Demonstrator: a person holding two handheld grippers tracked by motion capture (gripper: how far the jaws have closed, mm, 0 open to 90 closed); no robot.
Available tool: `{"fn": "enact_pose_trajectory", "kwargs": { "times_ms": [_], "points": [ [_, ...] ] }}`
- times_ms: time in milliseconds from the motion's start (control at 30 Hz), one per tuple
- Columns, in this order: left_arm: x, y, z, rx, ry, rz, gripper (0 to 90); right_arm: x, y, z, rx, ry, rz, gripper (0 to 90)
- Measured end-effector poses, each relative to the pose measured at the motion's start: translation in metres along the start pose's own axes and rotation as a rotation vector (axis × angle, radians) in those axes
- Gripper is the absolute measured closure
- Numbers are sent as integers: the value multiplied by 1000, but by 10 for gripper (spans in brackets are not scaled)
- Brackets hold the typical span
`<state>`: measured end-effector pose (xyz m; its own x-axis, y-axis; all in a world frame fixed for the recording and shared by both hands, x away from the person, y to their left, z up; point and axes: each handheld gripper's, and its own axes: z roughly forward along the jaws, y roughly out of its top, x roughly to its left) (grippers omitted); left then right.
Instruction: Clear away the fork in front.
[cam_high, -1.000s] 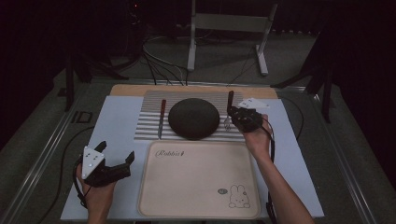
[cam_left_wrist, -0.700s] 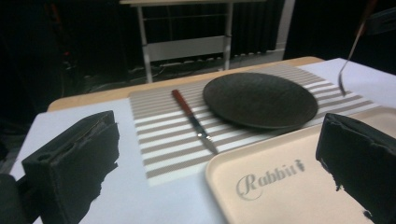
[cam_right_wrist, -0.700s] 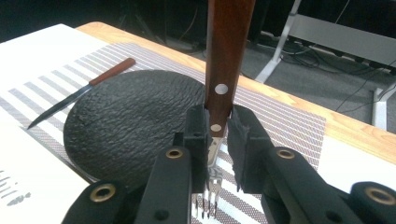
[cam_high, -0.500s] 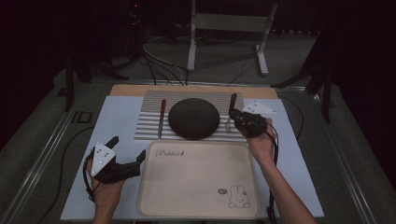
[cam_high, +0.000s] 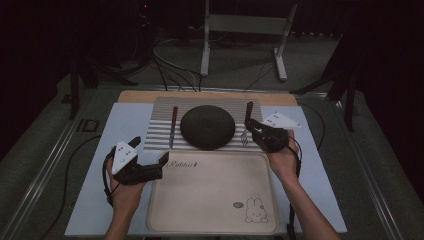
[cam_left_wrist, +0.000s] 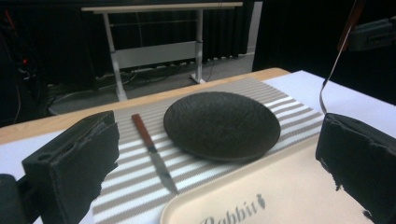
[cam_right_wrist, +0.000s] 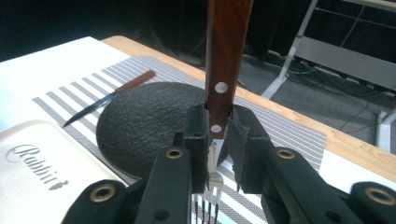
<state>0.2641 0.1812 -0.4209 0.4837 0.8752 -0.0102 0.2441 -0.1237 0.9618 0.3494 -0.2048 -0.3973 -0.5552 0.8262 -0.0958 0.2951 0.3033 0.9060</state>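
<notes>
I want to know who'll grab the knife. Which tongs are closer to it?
Left. The left tongs hover open just below the knife; the right tongs, holding the fork, are beyond the plate.

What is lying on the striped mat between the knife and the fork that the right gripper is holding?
The dark round plate lies between the knife and the fork held by the right gripper, as the high view shows.

The beige tray (cam_high: 210, 195) carries the word "Rabbit" in dark script along its far edge, with a small carrot mark after it. Near its front right corner sits a drawn white rabbit beside a small round badge whose lettering is too small to read. No other writing is legible.
</notes>
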Motion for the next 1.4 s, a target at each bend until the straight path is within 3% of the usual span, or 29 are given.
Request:
{"fn": "enact_pose_trajectory", "kwargs": {
  "times_ms": [367, 800, 1400],
  "points": [
    [-7, 24, 24, -9, -53, 8, 0, 13, 3, -9, -33, 35, -3, 776],
    [-26, 49, 44, -32, -109, 42, 19, 27, 0, -11, -49, 73, -6, 776],
    [-65, 69, 82, -13, -218, 73, 82, 42, -6, -8, -52, 112, -2, 775]
  ]
}}
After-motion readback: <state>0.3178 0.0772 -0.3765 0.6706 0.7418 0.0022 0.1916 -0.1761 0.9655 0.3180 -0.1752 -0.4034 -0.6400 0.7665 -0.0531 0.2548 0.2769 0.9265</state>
